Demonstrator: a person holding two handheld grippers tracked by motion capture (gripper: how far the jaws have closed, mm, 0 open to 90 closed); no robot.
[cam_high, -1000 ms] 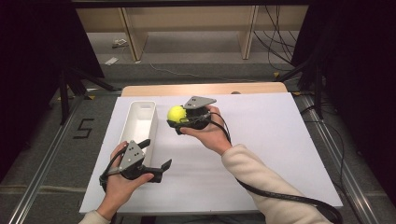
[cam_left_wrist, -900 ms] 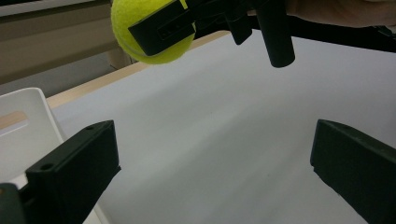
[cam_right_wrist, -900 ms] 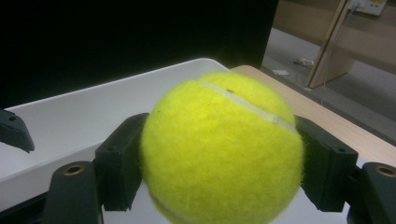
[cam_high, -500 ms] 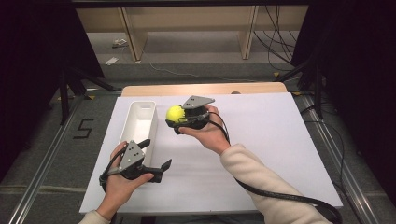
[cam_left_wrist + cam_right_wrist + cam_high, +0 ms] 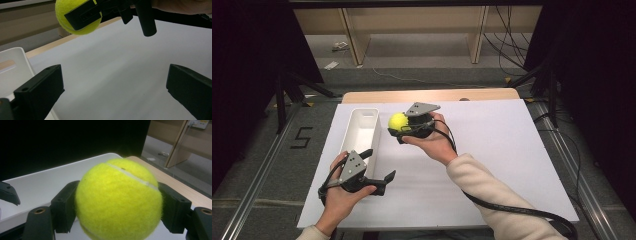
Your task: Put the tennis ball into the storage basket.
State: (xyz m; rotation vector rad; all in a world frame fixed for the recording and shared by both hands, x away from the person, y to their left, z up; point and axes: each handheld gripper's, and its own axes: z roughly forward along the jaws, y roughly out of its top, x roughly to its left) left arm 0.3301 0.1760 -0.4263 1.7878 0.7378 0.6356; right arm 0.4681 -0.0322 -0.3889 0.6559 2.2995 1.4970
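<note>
Beside the white bin (image 5: 360, 135), right gripper (image 5: 398, 128) clamps tennis ball (image 5: 398, 121); left gripper (image 5: 379, 167) gapes empty.

I had my right hand-held gripper (image 5: 398, 126) raised and reaching forward, its jaws pressed against both sides of a ball (image 5: 398, 121), my sleeved forearm (image 5: 497, 200) stretching in from the lower right. My left hand-held gripper (image 5: 379, 164) sat low and near me, jaws spread wide with nothing between them, my hand (image 5: 339, 197) wrapped around its body.
</note>
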